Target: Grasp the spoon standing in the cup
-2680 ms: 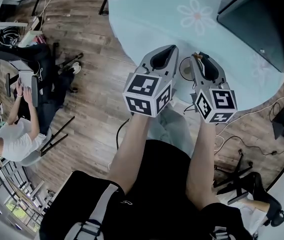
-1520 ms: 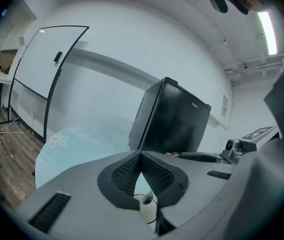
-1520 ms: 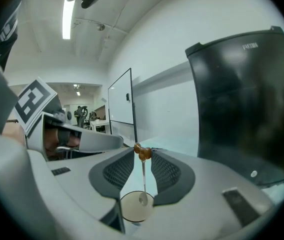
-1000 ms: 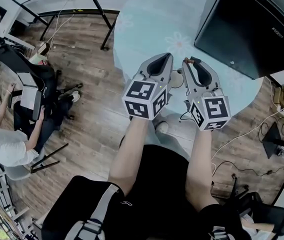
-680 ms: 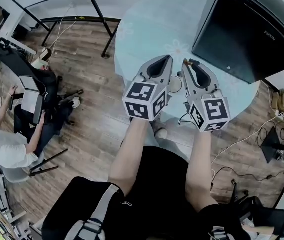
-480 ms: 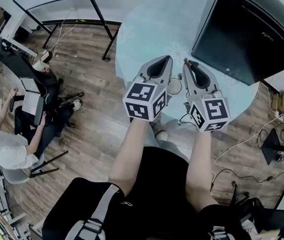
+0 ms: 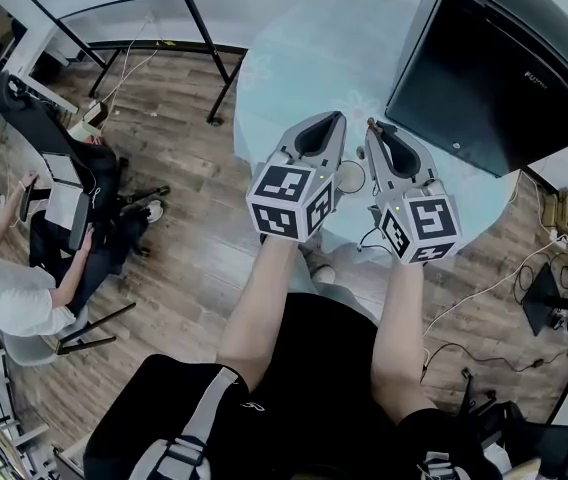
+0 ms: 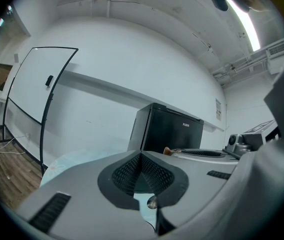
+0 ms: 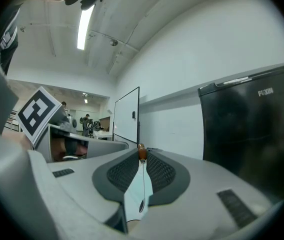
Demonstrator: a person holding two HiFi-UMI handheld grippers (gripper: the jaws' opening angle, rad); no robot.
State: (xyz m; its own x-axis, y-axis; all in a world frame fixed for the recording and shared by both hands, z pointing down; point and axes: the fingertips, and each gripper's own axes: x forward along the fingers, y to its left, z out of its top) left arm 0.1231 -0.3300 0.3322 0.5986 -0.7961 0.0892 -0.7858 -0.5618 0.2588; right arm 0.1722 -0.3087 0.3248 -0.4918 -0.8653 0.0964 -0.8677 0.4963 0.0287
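Observation:
My right gripper (image 7: 373, 129) is shut on a thin spoon. Its jaws have just closed on the handle. The spoon's brown tip (image 9: 141, 152) pokes out above the pads and its small bowl (image 9: 141, 206) hangs down in the gap over the pale blue cloth. The white cup (image 7: 350, 176) stands on the table, showing between the two grippers in the head view. It is hidden in the right gripper view. My left gripper (image 7: 330, 118) sits beside the right one, shut with nothing in it, its pads (image 8: 132, 171) meeting at the tip.
The round table (image 7: 294, 58) has a pale blue flowered cloth. A big black cabinet (image 7: 504, 68) stands at its far right, close ahead of the right gripper. A whiteboard on a stand (image 8: 32, 99) is off to the left. A person (image 7: 14, 288) sits far left. Cables (image 7: 484, 288) lie on the floor.
The right jaws have narrowed onto the spoon handle. Both grippers have risen a little over the cup while staying side by side. The head view has swung, bringing the black cabinet further into view.

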